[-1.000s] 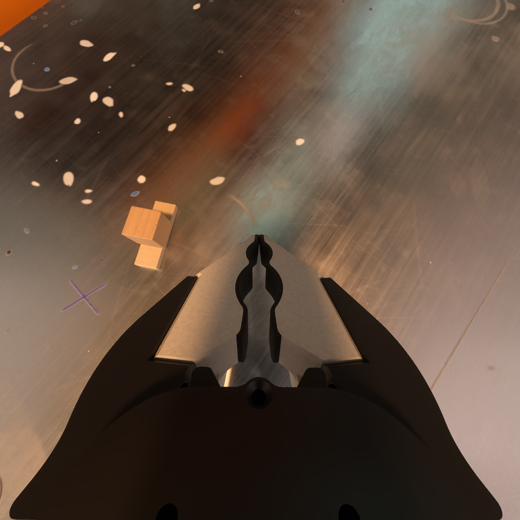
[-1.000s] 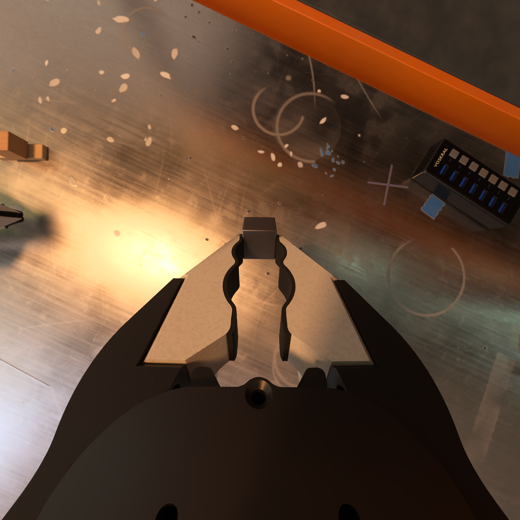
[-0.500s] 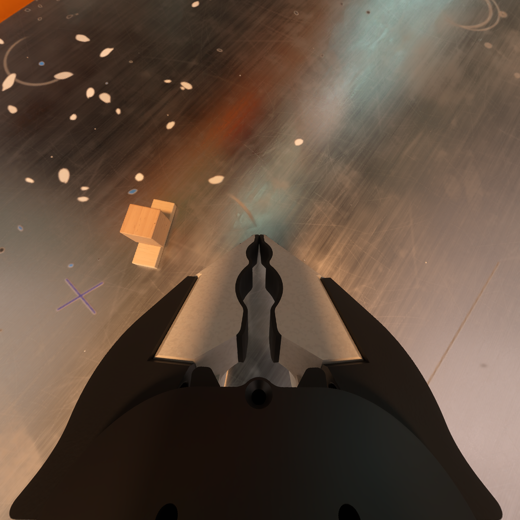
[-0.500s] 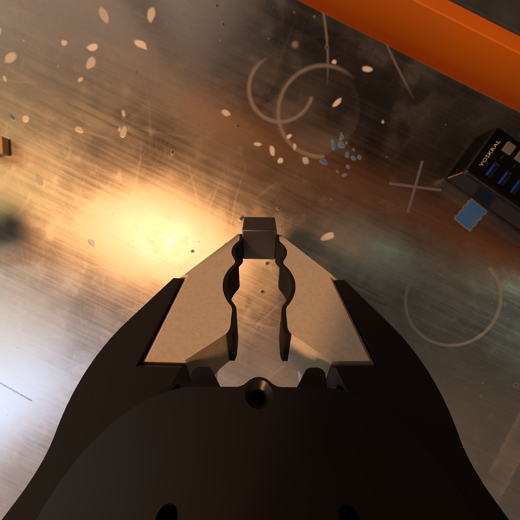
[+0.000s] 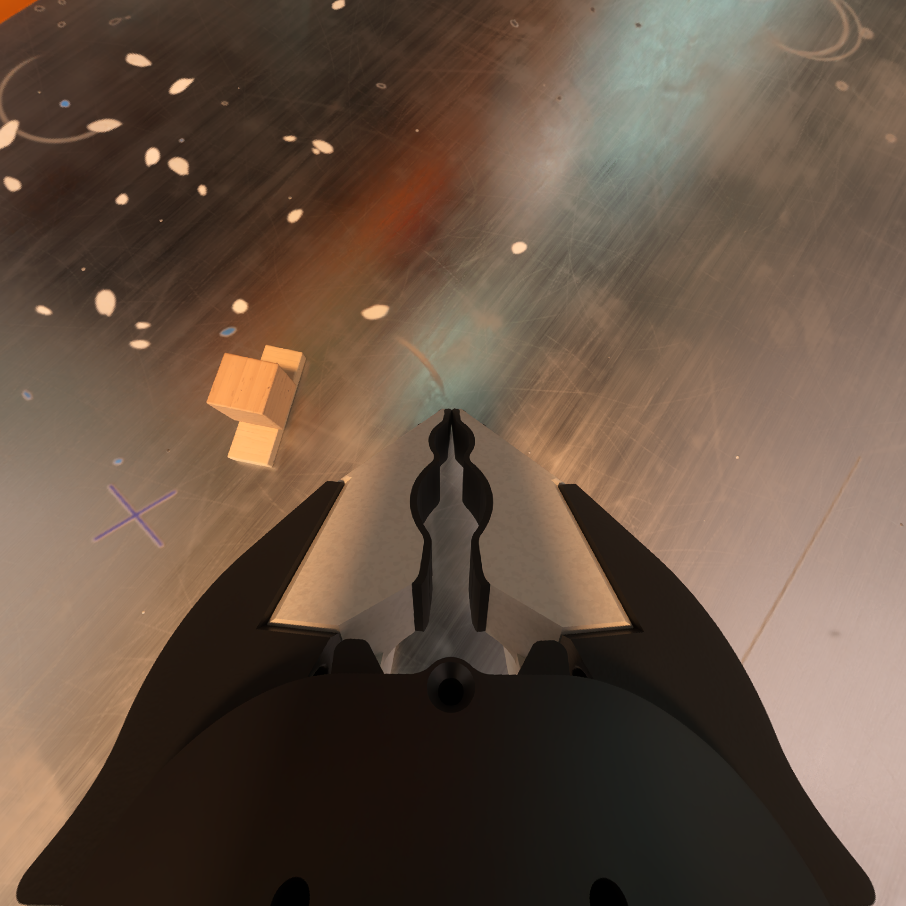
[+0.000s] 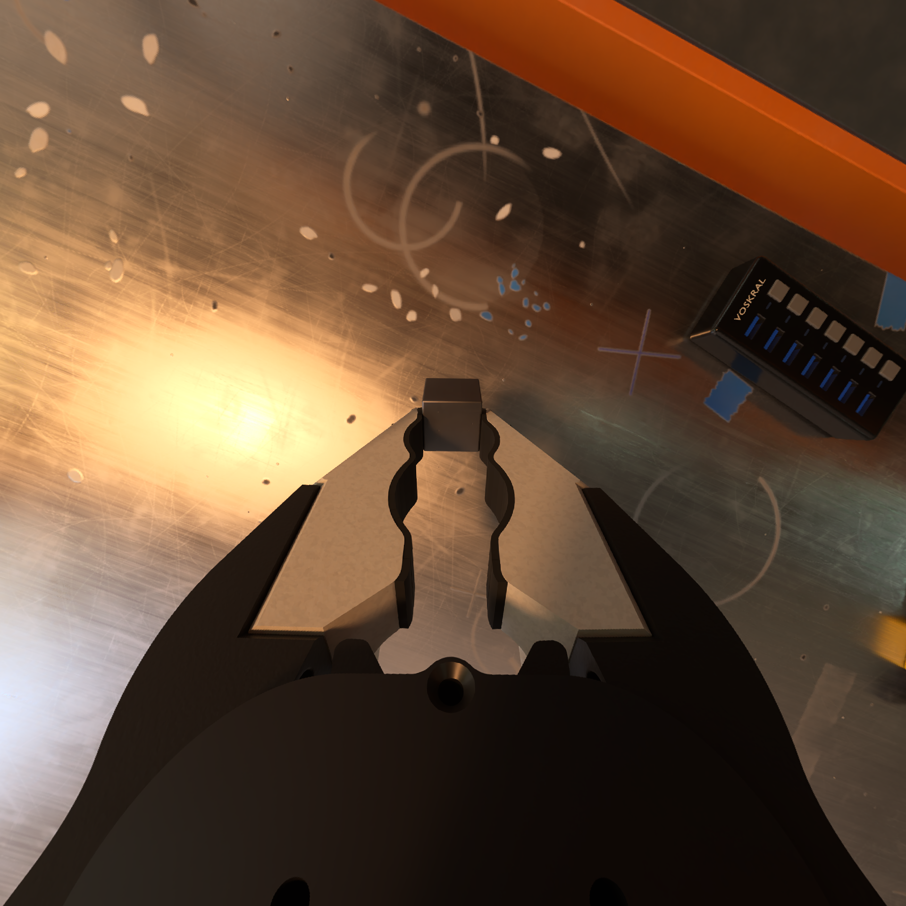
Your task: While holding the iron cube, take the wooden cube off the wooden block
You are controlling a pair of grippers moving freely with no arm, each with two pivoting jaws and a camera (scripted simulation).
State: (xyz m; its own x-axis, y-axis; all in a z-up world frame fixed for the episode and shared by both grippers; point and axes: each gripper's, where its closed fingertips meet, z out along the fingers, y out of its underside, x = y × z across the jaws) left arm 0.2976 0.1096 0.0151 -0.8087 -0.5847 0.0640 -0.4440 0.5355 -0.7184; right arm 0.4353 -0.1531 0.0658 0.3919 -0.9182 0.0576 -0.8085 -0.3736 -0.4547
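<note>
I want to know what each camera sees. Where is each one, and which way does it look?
Left wrist view: on the left hand-held gripper, looking down along its shut fingers at the table; wooden cube on wooden block to the left.
Right wrist view: on the right hand-held gripper, looking at the iron cube it grips; a black hub is right.
Shared: the scratched table.

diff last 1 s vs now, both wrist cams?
The right gripper swung away: the wooden pieces left its view, while the black hub slid out right, then partly back. It stays shut on the iron cube. Left gripper stays shut, barely drifting; wooden cube remains on the wooden block.
</note>
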